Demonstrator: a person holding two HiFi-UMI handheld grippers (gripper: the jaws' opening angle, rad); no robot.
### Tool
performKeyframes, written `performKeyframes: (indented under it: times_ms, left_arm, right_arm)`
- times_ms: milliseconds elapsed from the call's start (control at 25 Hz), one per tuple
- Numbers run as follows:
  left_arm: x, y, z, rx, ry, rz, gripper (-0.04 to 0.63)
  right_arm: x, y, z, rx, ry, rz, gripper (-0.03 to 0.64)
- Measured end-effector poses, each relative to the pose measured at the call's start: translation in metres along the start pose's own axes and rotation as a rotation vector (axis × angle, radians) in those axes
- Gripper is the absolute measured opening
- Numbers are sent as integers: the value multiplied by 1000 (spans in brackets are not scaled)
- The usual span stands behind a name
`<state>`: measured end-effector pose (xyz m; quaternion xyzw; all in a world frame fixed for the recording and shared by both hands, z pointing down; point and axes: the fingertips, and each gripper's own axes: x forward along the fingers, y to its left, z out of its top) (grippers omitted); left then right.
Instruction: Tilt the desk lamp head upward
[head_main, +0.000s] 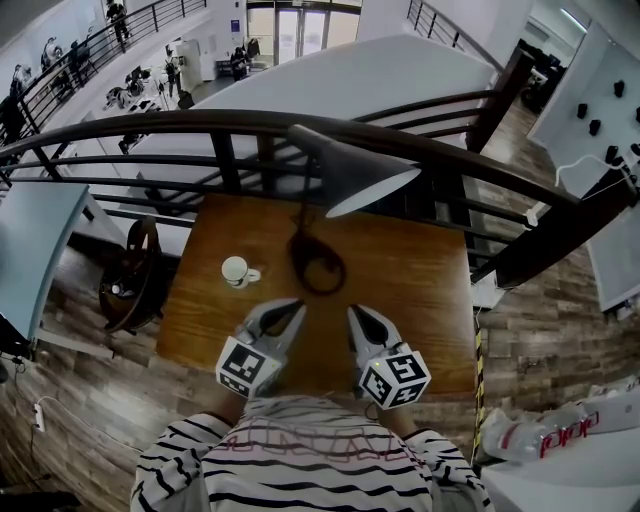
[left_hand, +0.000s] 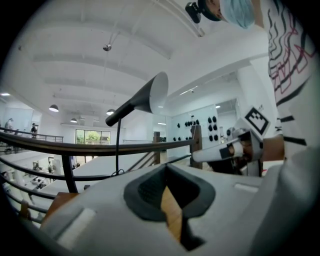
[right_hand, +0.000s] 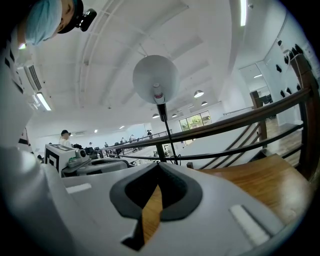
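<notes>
A dark desk lamp stands at the far side of the wooden table (head_main: 420, 300). Its cone head (head_main: 360, 175) is tilted, and its ring base (head_main: 318, 262) lies on the tabletop. In the left gripper view the lamp head (left_hand: 152, 95) hangs high above the jaws. The right gripper view looks into the round shade (right_hand: 155, 78) from below. My left gripper (head_main: 295, 304) and right gripper (head_main: 355, 312) hover side by side over the near half of the table, short of the base. Both are shut with nothing between the jaws, in the left gripper (left_hand: 167, 172) and in the right gripper (right_hand: 159, 172).
A white cup (head_main: 236, 271) sits on the table, left of the lamp base. A dark curved railing (head_main: 200, 125) runs right behind the table, with a drop to a lower floor beyond it. A chair (head_main: 135, 275) stands at the table's left.
</notes>
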<state>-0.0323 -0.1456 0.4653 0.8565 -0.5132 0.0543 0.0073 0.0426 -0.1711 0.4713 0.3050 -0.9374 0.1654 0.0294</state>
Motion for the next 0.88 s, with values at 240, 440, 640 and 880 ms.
performKeyframes:
  times_ms: [240, 440, 640, 880]
  left_arm:
    - [-2, 2, 0, 6, -7, 8, 3]
    - [-4, 1, -4, 9, -4, 10, 5]
    - [-5, 1, -3, 5, -6, 17, 4]
    - [-6, 3, -5, -5, -1, 20, 3]
  right_arm:
    - [1, 2, -2, -15, 8, 5, 0]
    - [1, 3, -5, -22, 14, 4, 0]
    - [1, 4, -3, -27, 13, 4, 0]
    - [3, 6, -3, -27, 17, 8, 0]
